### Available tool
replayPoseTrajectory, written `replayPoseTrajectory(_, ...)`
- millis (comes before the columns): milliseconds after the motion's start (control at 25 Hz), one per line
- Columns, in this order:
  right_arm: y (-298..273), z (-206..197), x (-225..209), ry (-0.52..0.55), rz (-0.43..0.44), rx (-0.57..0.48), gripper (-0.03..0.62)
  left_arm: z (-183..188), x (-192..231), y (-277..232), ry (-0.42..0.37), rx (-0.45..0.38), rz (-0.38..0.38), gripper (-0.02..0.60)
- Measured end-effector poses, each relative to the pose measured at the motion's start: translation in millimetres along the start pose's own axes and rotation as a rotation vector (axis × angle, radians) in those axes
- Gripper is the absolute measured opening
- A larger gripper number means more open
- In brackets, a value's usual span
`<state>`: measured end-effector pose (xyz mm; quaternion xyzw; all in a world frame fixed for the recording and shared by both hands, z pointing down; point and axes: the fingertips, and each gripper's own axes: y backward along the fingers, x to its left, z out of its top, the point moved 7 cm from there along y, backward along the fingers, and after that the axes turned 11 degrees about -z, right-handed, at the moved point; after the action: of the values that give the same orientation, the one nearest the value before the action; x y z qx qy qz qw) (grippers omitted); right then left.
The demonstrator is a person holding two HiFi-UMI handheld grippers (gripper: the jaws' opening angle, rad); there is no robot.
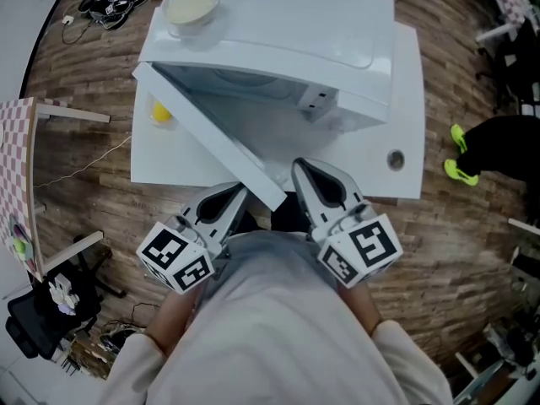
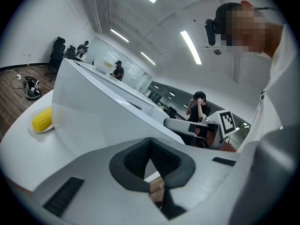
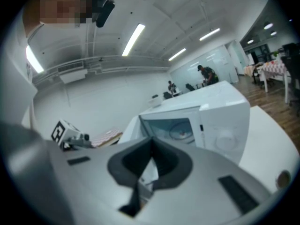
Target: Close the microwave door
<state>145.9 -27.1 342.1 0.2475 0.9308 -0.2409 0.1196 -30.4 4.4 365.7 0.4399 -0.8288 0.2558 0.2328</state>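
A white microwave (image 1: 287,49) stands on a white table (image 1: 407,99). Its door (image 1: 211,137) is swung wide open, slanting toward me, with its free end near both grippers. My left gripper (image 1: 237,194) hovers just left of that door end, jaws together and empty. My right gripper (image 1: 301,169) sits just right of it, also shut on nothing. In the left gripper view the door (image 2: 93,116) fills the middle beyond the closed jaws (image 2: 151,159). The right gripper view looks past its closed jaws (image 3: 149,162) at the microwave (image 3: 220,125) and its open cavity (image 3: 171,128).
A bowl (image 1: 191,4) rests on the microwave's top. A yellow corn cob (image 1: 160,111) on a small plate lies on the table behind the door, seen also as the corn (image 2: 41,119). A small round object (image 1: 395,159) sits at the table's right. Chairs, cables and people surround the table.
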Motion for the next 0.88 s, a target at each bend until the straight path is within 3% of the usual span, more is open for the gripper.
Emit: replayPoseTrajectory(880, 11.1, 7.3, -42.5, 0.030, 0.047, -0.009, 0.021, -2.6, -7.9, -36.2, 0.006, -0.058, 0.044, 0.017)
